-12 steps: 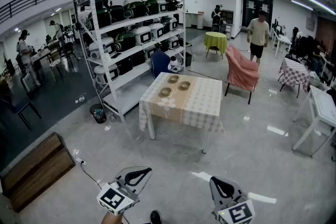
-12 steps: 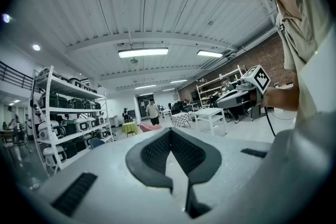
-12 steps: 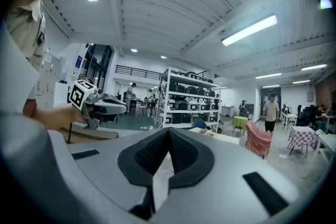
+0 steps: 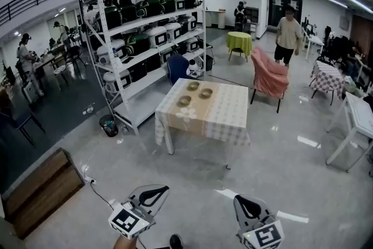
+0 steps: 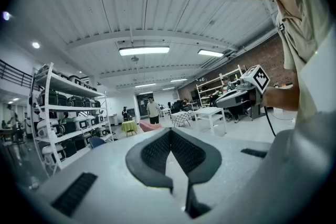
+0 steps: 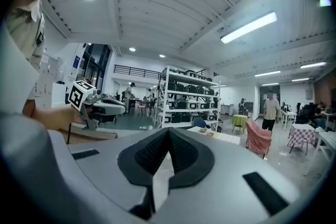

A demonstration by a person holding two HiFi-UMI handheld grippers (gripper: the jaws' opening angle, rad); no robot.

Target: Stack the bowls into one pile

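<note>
Sitting unstacked on checked table [image 4: 224,116]: three bowls [image 4: 193,86] [image 4: 205,93] [image 4: 184,101]; left gripper [image 4: 154,195], right gripper [image 4: 247,207] closed.

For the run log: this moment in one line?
stacking not begun | bowls: three, separate, on table | left gripper: shut, empty | right gripper: shut, empty

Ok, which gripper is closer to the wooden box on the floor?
Left. The left gripper is to the right of the wooden box, with bare floor between; the right gripper is farther right still.
</note>
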